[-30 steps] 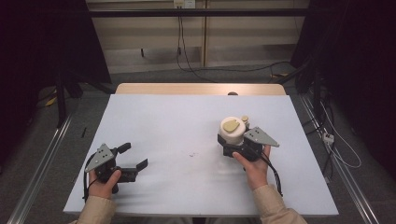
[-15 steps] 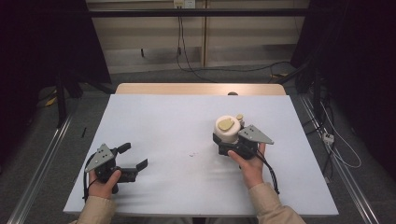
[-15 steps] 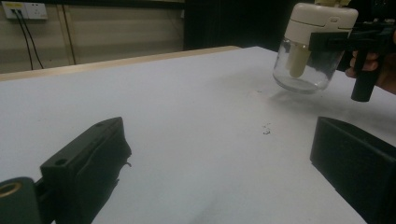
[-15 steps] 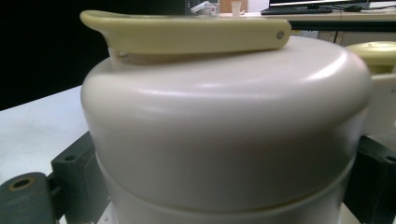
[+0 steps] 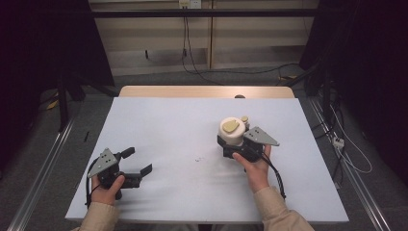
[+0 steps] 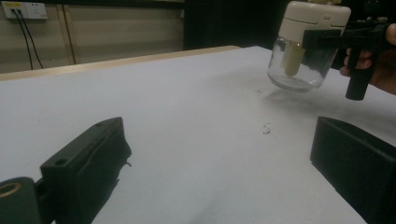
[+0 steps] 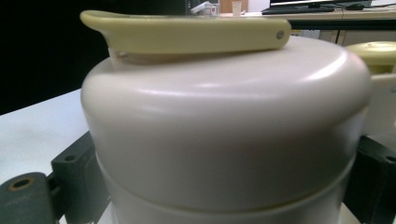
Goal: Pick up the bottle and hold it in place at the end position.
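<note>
One jar (image 5: 233, 133) between right tool (image 5: 230, 147) jaws (lifted), upright

Your right hand-held gripper (image 5: 234, 147) clamps a cream-lidded jar (image 5: 232, 132) near the middle of the white counter (image 5: 192, 125). Your left hand-held gripper (image 5: 137, 162) rests near the front left corner, jaws apart and holding nothing.

Lab or test room, not home: bare white table (image 5: 159, 120) on metal floor rails (image 5: 41, 166), black curtains (image 5: 43, 43) both sides, loose cables (image 5: 192, 53) across grey floor, wall sockets (image 6: 23, 9) on plain panelled wall, desk with keyboard (image 7: 303, 9) in background
</note>
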Demonstrator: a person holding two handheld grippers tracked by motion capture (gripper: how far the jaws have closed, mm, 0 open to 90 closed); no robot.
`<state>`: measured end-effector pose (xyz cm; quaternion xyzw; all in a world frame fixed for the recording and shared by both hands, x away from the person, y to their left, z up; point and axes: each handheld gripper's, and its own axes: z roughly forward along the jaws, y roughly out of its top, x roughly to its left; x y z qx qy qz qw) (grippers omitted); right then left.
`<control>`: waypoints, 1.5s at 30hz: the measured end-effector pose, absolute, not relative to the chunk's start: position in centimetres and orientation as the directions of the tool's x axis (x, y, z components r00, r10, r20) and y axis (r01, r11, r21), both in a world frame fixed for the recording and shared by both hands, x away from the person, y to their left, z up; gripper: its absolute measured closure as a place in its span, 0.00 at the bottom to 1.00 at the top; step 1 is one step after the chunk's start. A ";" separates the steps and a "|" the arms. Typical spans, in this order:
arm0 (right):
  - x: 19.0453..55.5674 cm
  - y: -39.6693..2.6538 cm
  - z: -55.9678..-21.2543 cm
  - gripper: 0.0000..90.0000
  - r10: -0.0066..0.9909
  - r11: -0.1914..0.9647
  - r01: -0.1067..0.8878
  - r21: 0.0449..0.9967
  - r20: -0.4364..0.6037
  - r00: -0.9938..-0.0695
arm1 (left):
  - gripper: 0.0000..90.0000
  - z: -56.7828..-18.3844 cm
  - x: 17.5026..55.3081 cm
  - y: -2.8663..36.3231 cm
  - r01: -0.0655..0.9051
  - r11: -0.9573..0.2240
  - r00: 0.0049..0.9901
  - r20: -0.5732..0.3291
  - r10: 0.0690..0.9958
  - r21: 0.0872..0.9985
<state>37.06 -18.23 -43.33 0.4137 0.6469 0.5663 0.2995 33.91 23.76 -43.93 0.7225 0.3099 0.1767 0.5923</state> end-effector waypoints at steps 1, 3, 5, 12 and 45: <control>37.1 -18.2 -43.3 0.08 0.874 0.016 0.196 0.980 0.081 -0.478 | 0.04 -43.9 33.9 23.7 0.238 -0.106 0.745 -0.112 0.658 0.965; 37.2 -18.1 -43.3 0.08 0.874 0.016 0.197 0.980 0.082 -0.478 | 0.04 -44.0 33.9 23.7 0.238 -0.105 0.745 -0.112 0.657 0.966; 37.3 -17.9 -43.3 0.08 0.871 0.019 0.196 0.980 0.080 -0.484 | 0.04 -44.0 33.9 23.7 0.239 -0.106 0.745 -0.112 0.658 0.965; 37.6 -17.4 -43.2 0.08 0.868 0.028 0.187 0.982 0.069 -0.493 | 0.04 -44.0 33.9 23.8 0.239 -0.105 0.744 -0.112 0.658 0.965; 39.0 -15.5 -43.4 0.08 0.852 0.032 0.187 0.982 0.071 -0.519 | 0.04 -44.0 33.9 23.8 0.243 -0.108 0.748 -0.115 0.654 0.964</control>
